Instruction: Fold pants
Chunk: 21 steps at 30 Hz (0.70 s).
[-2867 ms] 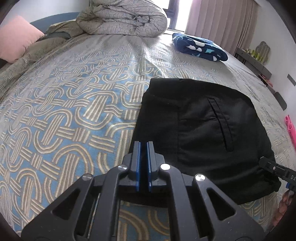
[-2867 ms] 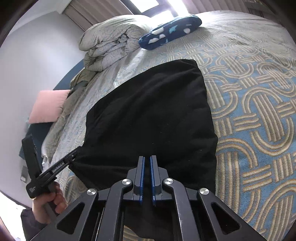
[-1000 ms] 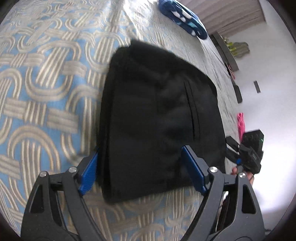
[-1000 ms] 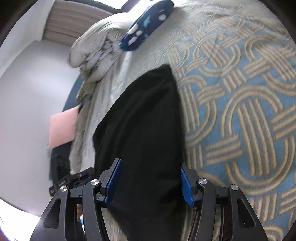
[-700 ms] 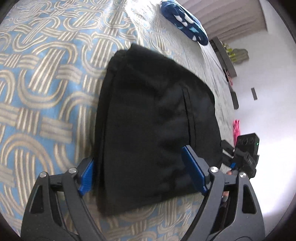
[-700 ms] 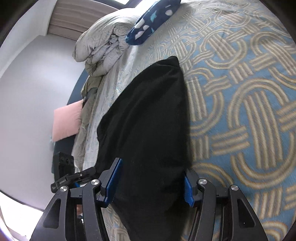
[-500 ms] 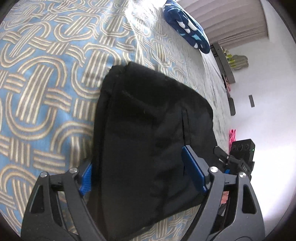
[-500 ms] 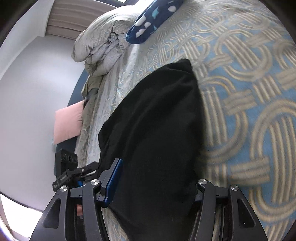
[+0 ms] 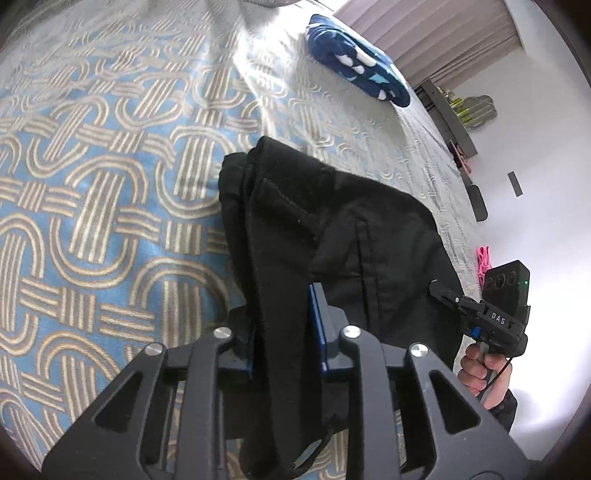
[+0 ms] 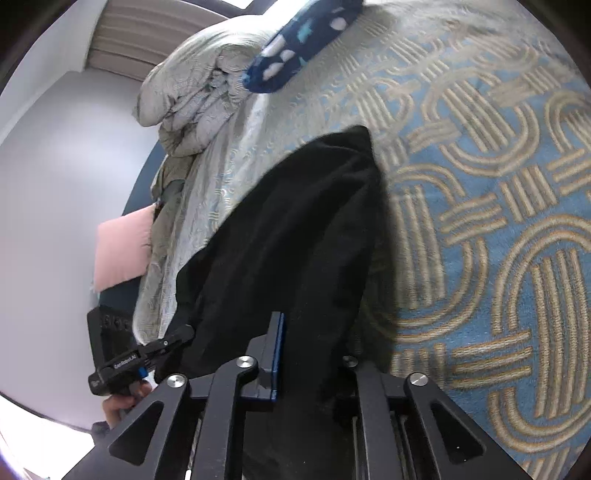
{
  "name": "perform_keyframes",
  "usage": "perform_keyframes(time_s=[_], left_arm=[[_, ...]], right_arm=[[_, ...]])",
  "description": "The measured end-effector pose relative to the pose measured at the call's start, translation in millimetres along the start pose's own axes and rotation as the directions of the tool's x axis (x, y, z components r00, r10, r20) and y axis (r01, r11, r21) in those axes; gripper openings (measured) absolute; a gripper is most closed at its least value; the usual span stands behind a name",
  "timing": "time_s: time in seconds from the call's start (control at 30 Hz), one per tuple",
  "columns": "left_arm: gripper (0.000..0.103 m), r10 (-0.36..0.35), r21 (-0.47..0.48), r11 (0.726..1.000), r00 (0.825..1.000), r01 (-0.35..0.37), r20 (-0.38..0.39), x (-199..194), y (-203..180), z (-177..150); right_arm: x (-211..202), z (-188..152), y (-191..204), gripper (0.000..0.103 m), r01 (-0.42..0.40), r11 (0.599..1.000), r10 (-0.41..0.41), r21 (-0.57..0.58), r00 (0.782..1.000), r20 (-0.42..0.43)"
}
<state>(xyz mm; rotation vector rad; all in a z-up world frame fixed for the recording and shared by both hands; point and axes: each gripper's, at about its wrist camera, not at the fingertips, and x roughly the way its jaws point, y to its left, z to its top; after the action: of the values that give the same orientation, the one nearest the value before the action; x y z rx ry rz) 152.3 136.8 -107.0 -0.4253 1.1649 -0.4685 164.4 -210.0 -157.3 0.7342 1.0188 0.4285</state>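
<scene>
Two handheld grippers close on one pair of folded black pants (image 9: 332, 236) at the near edge of a bed. Nearest the left wrist camera, the left gripper (image 9: 286, 332) has its jaws closing narrow on a bunched band of the black cloth, which runs between the blue pads and hangs down over the gripper's frame. In the right wrist view, the right gripper (image 10: 306, 354) also has its jaws closing, with the pants' near edge between them; one blue pad (image 10: 277, 354) shows, the other is hidden under the fabric. Each gripper also appears in the other's view, at the picture's side, with part of a hand (image 9: 480, 369) on its handle; the rest of the person is cut off.

The pants lie on the patterned bedspread (image 9: 92, 221), blue with tan interlocking loops, their near edge lifted into the grippers and the far end resting flat toward the middle of the bed. One pocket slit (image 9: 360, 251) is visible on top.

Farther off, one navy blanket (image 9: 354, 77) with white spots sits near the bed's far edge, beside one heaped grey duvet (image 10: 192, 96). One pink pillow (image 10: 122, 251) lies at the head of the bed. A curtain (image 9: 436, 33) and a wall shelf (image 9: 447, 110) are beyond, the shelf's contents too small to make out.
</scene>
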Motion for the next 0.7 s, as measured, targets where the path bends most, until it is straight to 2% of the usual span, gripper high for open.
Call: perform_keyframes(time_s=[0.13, 0.23, 0.33, 0.37, 0.43, 0.53, 0.57, 0.7], left_arm=[[0.024, -0.004, 0.002, 1.0, 1.0, 0.004, -0.004, -1.0, -0.8, 3.4], [0.025, -0.002, -0.016, 1.0, 1.0, 0.002, -0.008, 3.4, 2.4, 4.0], [0.04, -0.006, -0.078, 0.997, 0.999, 0.002, -0.048, 21.2, 5.9, 11.1], [0.042, -0.018, -0.096, 0.995, 0.998, 0.013, -0.054, 24.6, 8.6, 11.3], [0.042, -0.036, -0.121, 0.992, 0.998, 0.03, -0.048, 32.2, 11.4, 13.3], [0.026, -0.025, -0.097, 0.995, 0.999, 0.023, -0.022, 28.8, 3.2, 13.1], [0.023, -0.024, -0.081, 0.996, 1.0, 0.023, -0.017, 25.2, -0.7, 13.3], [0.022, -0.037, -0.055, 0.998, 0.999, 0.037, 0.005, 11.1, -9.8, 15.1]], right_arm=[[-2.5, 2.1, 10.2, 0.011, -0.023, 1.0, 0.023, -0.01, 1.0, 0.003], [2.6, 5.2, 7.4, 0.014, 0.004, 1.0, -0.004, -0.002, 1.0, -0.012], [8.8, 7.4, 0.1, 0.022, 0.0, 1.0, 0.0, 0.014, 1.0, -0.025], [13.5, 8.3, -3.3, 0.028, -0.002, 1.0, 0.003, 0.029, 0.999, -0.032], [23.6, 11.6, -6.5, 0.028, -0.017, 0.999, 0.019, 0.041, 0.999, -0.044], [32.6, 15.3, -1.7, 0.022, -0.006, 1.0, 0.007, 0.023, 0.999, -0.046], [31.4, 15.3, 1.1, 0.017, 0.002, 1.0, -0.002, 0.011, 0.999, -0.042], [18.1, 14.0, 13.5, 0.012, -0.022, 1.0, 0.022, -0.019, 1.0, -0.017]])
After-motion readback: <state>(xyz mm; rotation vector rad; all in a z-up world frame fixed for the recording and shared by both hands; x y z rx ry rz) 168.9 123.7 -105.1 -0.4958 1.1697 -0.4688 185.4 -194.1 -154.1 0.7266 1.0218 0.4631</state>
